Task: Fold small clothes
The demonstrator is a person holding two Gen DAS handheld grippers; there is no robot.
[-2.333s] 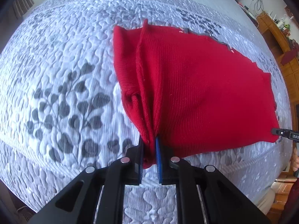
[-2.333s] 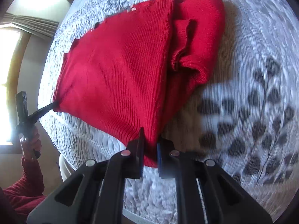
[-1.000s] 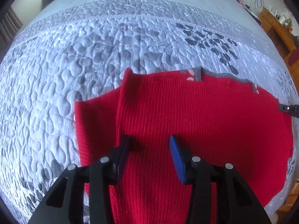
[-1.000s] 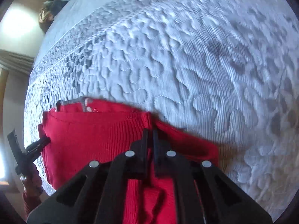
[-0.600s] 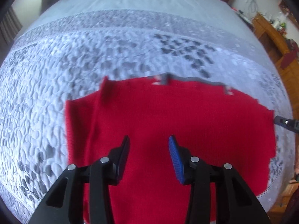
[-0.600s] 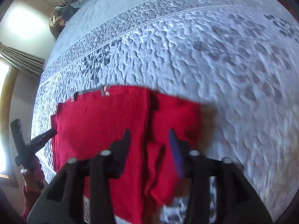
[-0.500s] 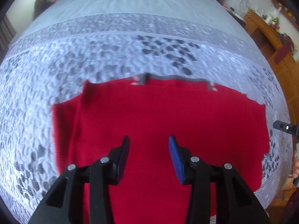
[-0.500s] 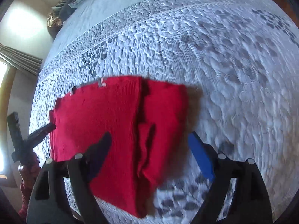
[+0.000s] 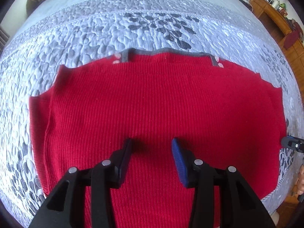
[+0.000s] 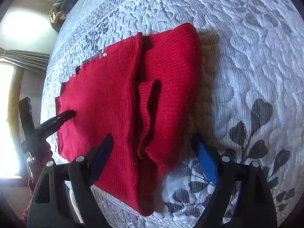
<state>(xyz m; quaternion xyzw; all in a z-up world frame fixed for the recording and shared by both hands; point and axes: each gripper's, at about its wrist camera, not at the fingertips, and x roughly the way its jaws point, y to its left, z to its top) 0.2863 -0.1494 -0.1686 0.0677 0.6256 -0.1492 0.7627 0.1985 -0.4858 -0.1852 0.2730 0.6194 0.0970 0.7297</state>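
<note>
While the red sweater (image 9: 155, 102) lay folded on the bed (image 9: 95, 32), left tool (image 9: 152, 152) and right tool (image 10: 153, 150) hovered spread, gripping nothing.

red ribbed sweater (image 9: 155, 102), folded flat

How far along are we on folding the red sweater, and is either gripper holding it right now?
Done: the red sweater lies flat on the quilt, one side with its sleeve folded over the body. In hand: nothing. The left gripper and right gripper are both open above it. Left: judging by its width, probably at least one more fold, and that sleeve looks rumpled.
</note>
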